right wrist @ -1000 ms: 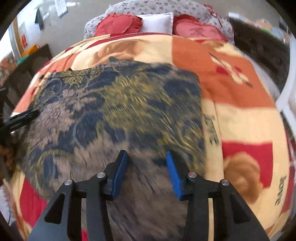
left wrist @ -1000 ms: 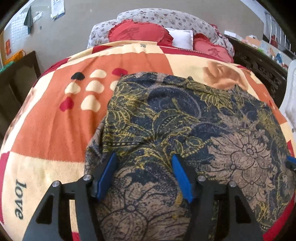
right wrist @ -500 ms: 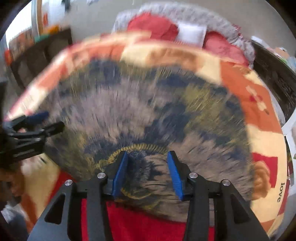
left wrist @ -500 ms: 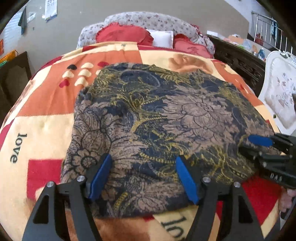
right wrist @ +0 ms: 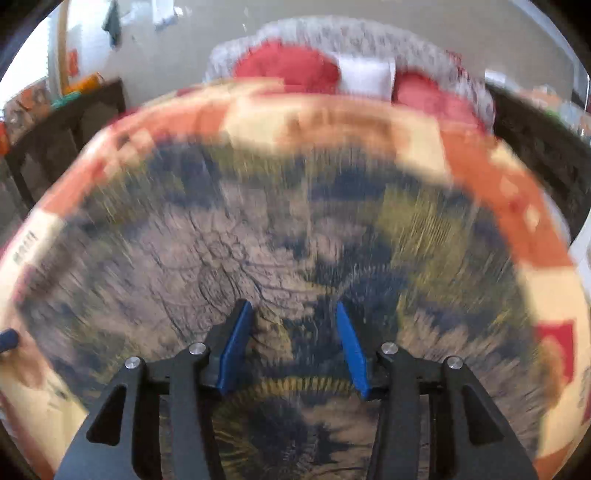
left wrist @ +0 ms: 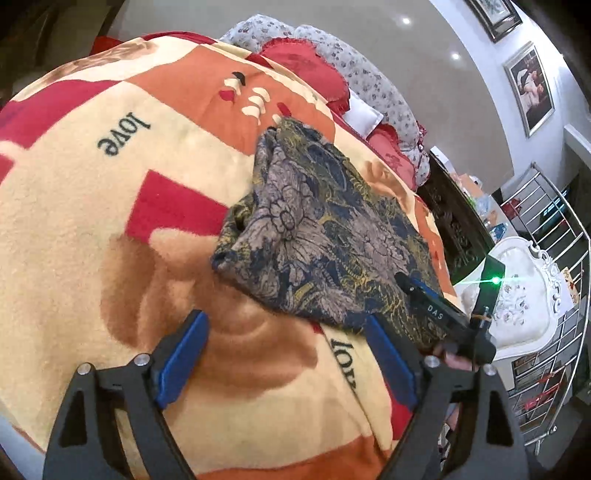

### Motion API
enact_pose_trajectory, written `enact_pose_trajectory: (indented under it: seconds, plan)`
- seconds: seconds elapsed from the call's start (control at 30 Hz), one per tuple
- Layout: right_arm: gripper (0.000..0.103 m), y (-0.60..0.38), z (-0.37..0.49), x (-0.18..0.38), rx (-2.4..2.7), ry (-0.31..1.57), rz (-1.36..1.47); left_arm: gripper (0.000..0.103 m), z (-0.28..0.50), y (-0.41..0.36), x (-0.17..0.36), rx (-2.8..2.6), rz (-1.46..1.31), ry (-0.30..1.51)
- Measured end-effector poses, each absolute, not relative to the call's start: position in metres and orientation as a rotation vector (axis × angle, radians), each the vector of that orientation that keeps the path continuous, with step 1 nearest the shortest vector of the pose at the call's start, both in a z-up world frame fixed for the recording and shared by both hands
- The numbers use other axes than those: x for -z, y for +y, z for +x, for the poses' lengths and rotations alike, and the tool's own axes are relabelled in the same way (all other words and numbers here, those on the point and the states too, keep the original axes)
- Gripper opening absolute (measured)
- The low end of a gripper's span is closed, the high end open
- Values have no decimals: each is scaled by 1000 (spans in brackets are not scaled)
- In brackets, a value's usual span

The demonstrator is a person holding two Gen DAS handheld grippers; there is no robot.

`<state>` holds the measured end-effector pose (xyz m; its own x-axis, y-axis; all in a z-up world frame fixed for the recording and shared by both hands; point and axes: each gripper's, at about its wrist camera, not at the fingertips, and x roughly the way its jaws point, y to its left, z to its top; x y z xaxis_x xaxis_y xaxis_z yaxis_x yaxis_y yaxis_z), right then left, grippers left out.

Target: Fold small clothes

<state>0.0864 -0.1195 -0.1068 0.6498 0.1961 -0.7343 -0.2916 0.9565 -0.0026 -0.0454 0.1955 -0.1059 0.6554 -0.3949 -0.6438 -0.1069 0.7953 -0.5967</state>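
Your left claw (left wrist: 288, 354) has just spread wide and holds nothing, hovering over the blanket (left wrist: 92, 221) just short of the cloth's near edge. Your right claw (right wrist: 291, 343) hangs parted above the cloth (left wrist: 332, 236), which lies flat on the blanket; the blur hides any pinch. It looks soft, light and floppy, so take a corner.

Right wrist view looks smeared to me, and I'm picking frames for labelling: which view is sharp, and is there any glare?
Right wrist view: the patterned cloth and blanket are streaked with motion blur, only the right gripper stays crisp. Left wrist view: sharp, cloth pattern readable, strong fisheye bending at the edges, a green light flare at right, two ceiling spots glaring.
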Motion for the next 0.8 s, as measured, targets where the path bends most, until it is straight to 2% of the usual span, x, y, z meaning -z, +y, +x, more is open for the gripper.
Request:
enact_pose_trajectory:
  seconds: [0.2,0.37,0.5,0.53,0.57,0.67,0.8]
  plan:
    - [69,-123,86,108,-298,824,-103,99,-13,192,115,232,-777,849]
    - [69,-121,85,108,-290,822,-119,98,0,206,118,207,-915,795]
    - [69,-120,84,108,-290,821,-120,96,-7,189,116,241,-887,798]
    - [69,-120,86,109,-289,820,-122,93,-5,182,114,252,-835,809]
    - [69,-120,86,109,-288,819,-123,84,-3,185,112,231,-816,800]
    - [69,-120,86,109,-288,820,-122,70,1,214,124,146,-939,776]
    - [69,-120,86,109,-288,820,-124,68,3,204,120,160,-881,811]
